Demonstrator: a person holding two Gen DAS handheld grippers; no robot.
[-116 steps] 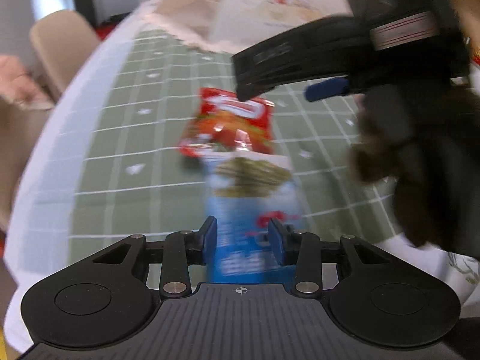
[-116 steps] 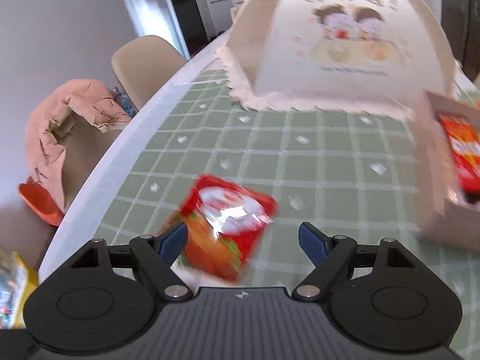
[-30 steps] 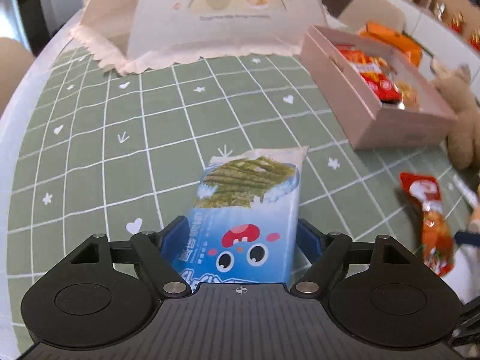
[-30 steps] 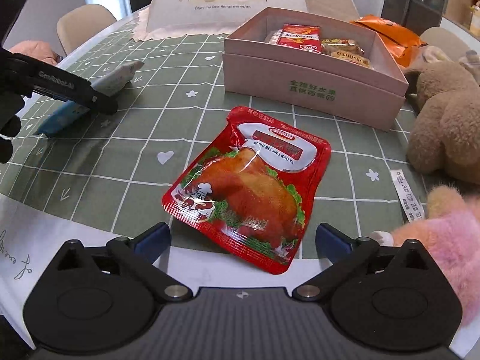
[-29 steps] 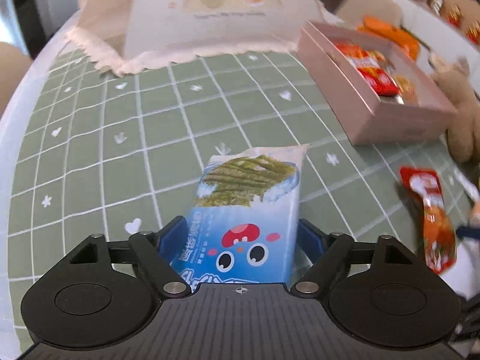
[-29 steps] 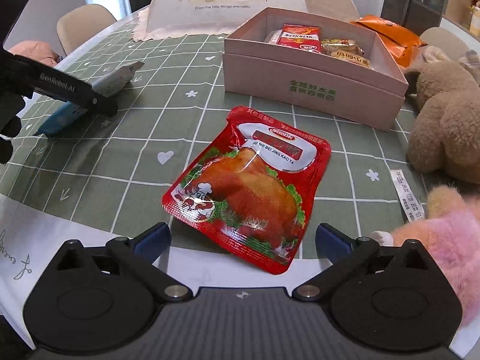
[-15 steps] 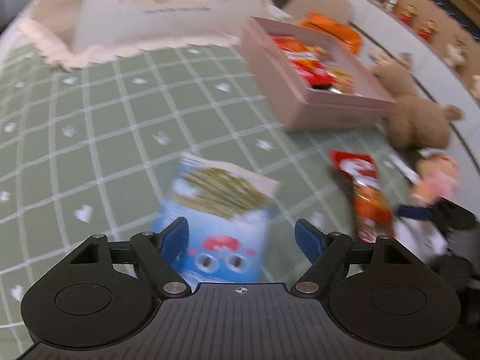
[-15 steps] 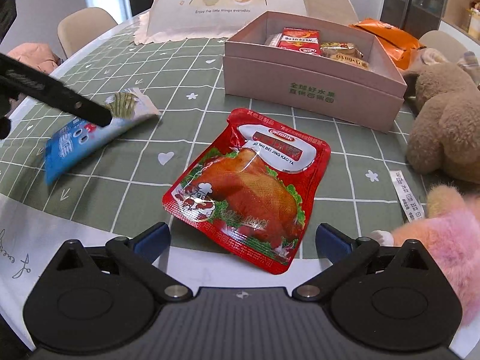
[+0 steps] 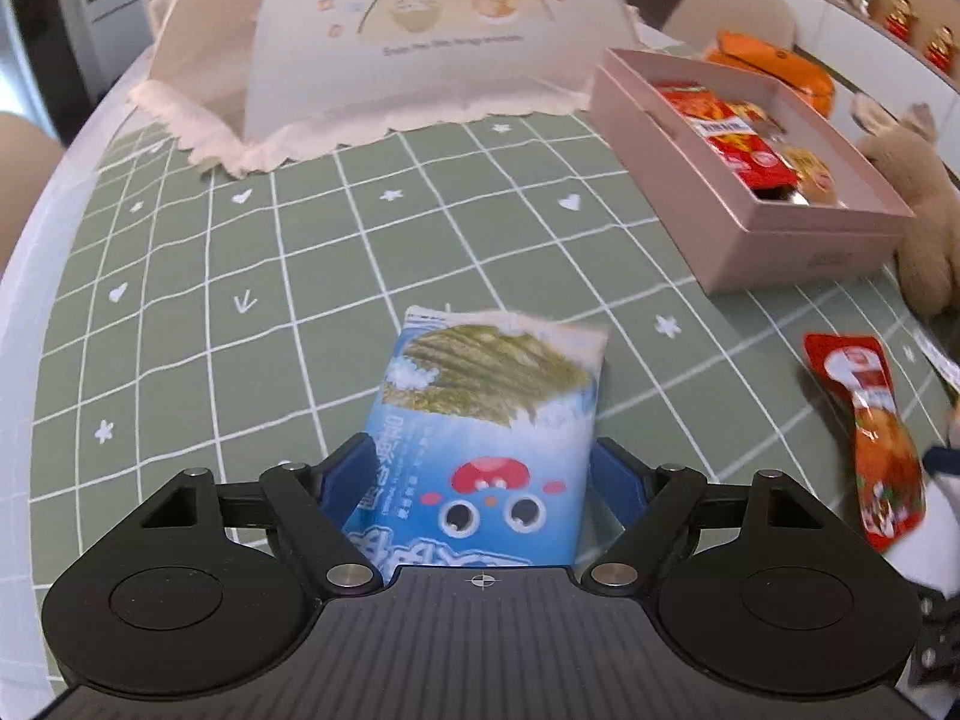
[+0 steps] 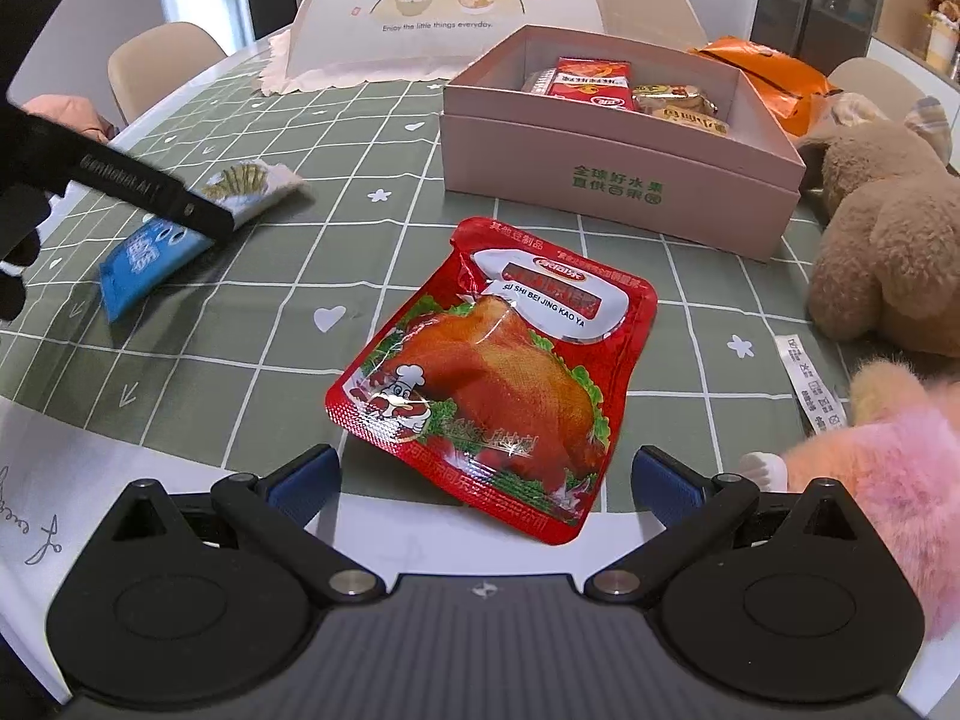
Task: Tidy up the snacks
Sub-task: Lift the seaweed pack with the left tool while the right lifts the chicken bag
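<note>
A blue seaweed snack packet point(image 9: 492, 408) lies flat on the green checked tablecloth between the fingers of my left gripper point(image 9: 483, 480), which is open around it. The right wrist view shows that packet point(image 10: 144, 258) under the left gripper's finger point(image 10: 150, 195). A red roast-duck pouch point(image 10: 498, 372) lies near the table's front edge, just ahead of my open right gripper point(image 10: 486, 480), with nothing between its fingers. The pouch point(image 9: 870, 420) also shows at the right of the left wrist view. An open pink box point(image 10: 600, 180) point(image 9: 780, 252) behind it holds several snack packets.
A mesh food cover point(image 10: 480, 0) stands at the back of the table. A brown teddy bear point(image 10: 882, 228) and a pink plush toy point(image 10: 888, 480) sit at the right. An orange bag point(image 10: 768, 72) lies behind the box. A beige chair point(image 10: 162, 60) stands at the left.
The left gripper swung right and back; the blue packet, briefly skewed to the left, now lies centred between its open fingers. The right gripper and the red pouch have not moved.
</note>
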